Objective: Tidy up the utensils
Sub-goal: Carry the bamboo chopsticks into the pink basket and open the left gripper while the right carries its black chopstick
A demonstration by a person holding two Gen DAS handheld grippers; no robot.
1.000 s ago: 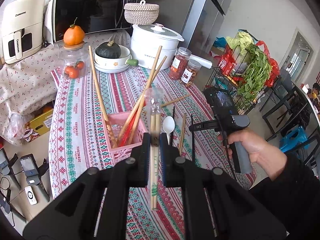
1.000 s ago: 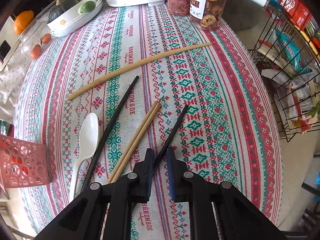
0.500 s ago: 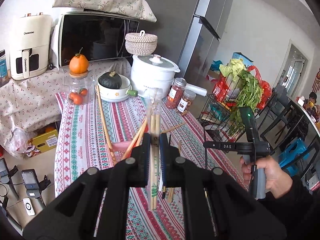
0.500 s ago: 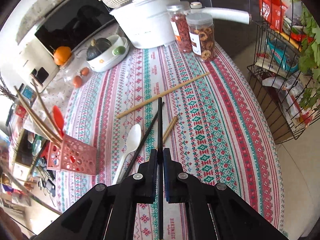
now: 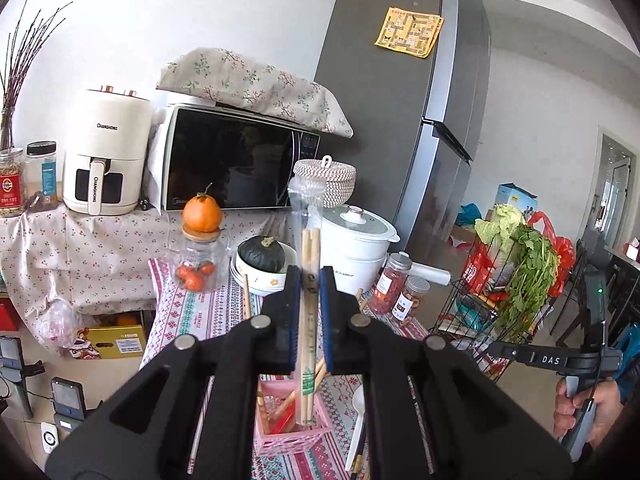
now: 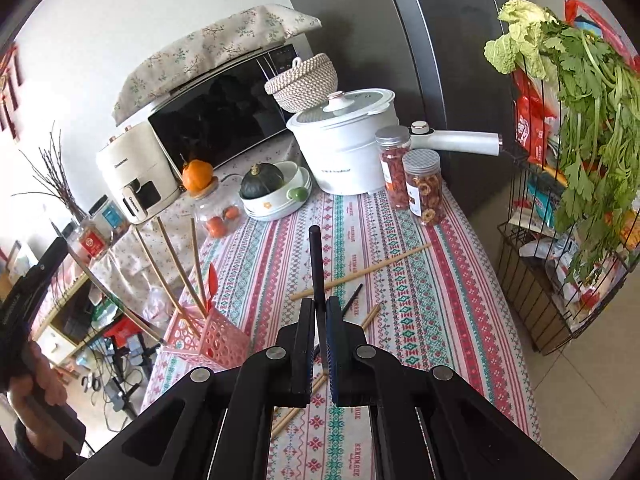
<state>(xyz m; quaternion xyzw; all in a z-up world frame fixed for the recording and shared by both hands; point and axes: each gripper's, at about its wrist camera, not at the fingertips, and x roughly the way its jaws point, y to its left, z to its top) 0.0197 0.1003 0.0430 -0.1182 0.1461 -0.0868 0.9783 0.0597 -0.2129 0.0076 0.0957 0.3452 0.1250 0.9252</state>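
My left gripper (image 5: 309, 280) is shut on a plastic-wrapped pair of bamboo chopsticks (image 5: 307, 344), held upright with the lower ends in the pink utensil basket (image 5: 294, 436). My right gripper (image 6: 318, 312) is shut on a black chopstick (image 6: 316, 268), held upright above the patterned tablecloth (image 6: 400, 320). The pink basket also shows in the right wrist view (image 6: 200, 336), holding long wooden chopsticks and a red utensil. A long wooden chopstick (image 6: 360, 272), another black chopstick (image 6: 352, 296) and bamboo chopsticks (image 6: 370, 316) lie on the cloth. A white spoon (image 5: 356, 420) lies beside the basket.
A white pot (image 6: 344, 140), two jars (image 6: 424, 188), a bowl with a squash (image 6: 272, 192) and a glass jar with an orange (image 6: 212, 208) stand at the table's far end. A wire rack of vegetables (image 6: 568, 200) stands right of the table.
Both grippers have lifted and tilted up. My right gripper closed on the black chopstick and raised it off the cloth. My left gripper's wrapped chopsticks have moved over and into the pink basket.
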